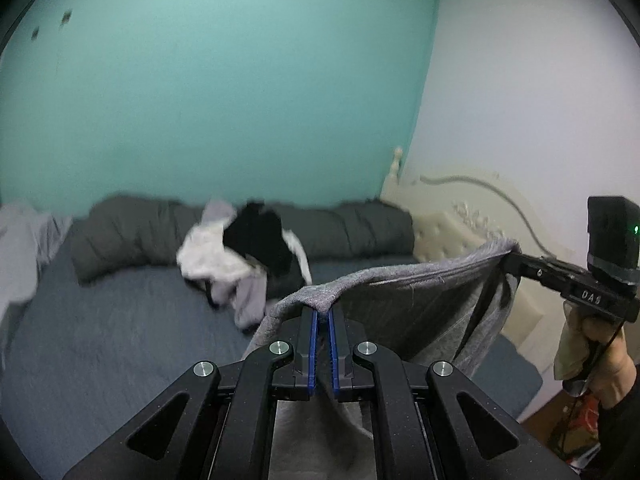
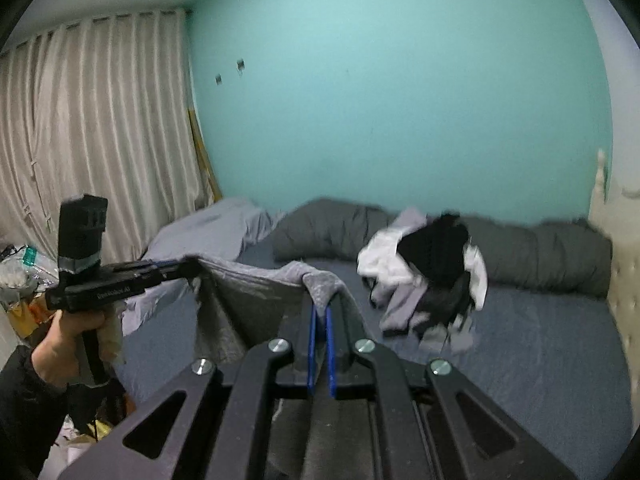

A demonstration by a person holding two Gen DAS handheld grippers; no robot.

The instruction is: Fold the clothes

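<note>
Left gripper [image 1: 323, 314] clamped on grey garment [image 1: 404, 300], right gripper [image 2: 320, 312] likewise, stretched above bed [image 1: 120, 320].

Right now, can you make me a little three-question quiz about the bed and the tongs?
1. True or false: both tongs, left and right, pinch the same grey garment.
2. What lies against the dark rolled blanket? A) a pile of clothes B) a book C) a lamp
3. Fill in: the wall behind the bed is ____.

Key: 1 true; 2 A; 3 teal.
</note>
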